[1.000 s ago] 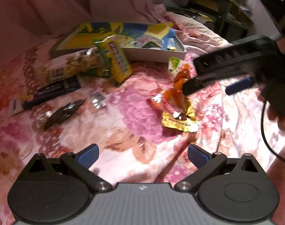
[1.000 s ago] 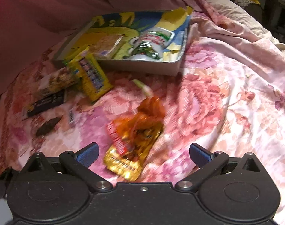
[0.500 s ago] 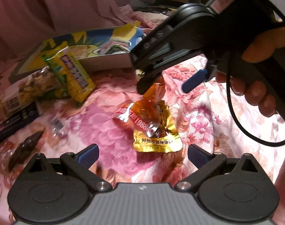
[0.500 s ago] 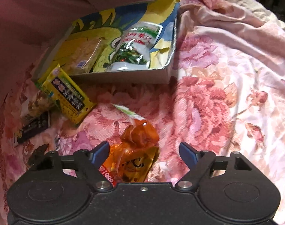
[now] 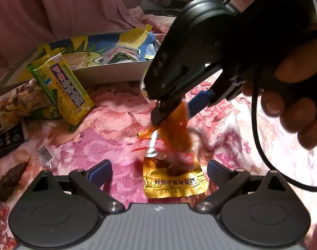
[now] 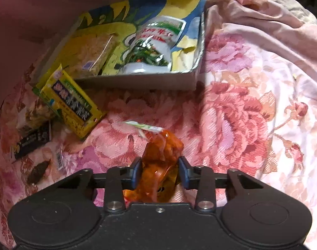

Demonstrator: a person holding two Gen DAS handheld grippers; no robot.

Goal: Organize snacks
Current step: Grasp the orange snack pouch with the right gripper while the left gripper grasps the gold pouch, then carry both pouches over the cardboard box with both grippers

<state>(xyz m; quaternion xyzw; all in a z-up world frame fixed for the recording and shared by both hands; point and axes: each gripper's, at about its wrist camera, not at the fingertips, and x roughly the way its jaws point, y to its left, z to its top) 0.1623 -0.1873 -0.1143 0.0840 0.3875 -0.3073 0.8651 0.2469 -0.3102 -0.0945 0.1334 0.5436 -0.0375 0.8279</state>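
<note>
An orange and gold snack pouch [image 5: 175,156] lies on the flowered bedspread; its orange top [image 6: 160,156] sits between my right gripper's blue pads. My right gripper [image 6: 159,174] is shut on that top, and in the left wrist view it [image 5: 175,108] comes down from the upper right. My left gripper [image 5: 159,171] is open and empty, just in front of the pouch's gold bottom. A cardboard box [image 6: 191,79] behind holds a green-and-white pouch [image 6: 156,41] and a pale noodle pack [image 6: 91,52].
A yellow corn snack pack [image 6: 73,108] leans at the box's front left corner. Left of it lie a nut-mix pack [image 5: 23,102], a black bar [image 6: 31,141], a small clear wrapper [image 6: 59,160] and a dark dried snack [image 6: 37,171]. Rumpled bedding lies to the right.
My right gripper came down over the orange pouch and closed on its top. My left gripper moved closer to the pouch and stayed open.
</note>
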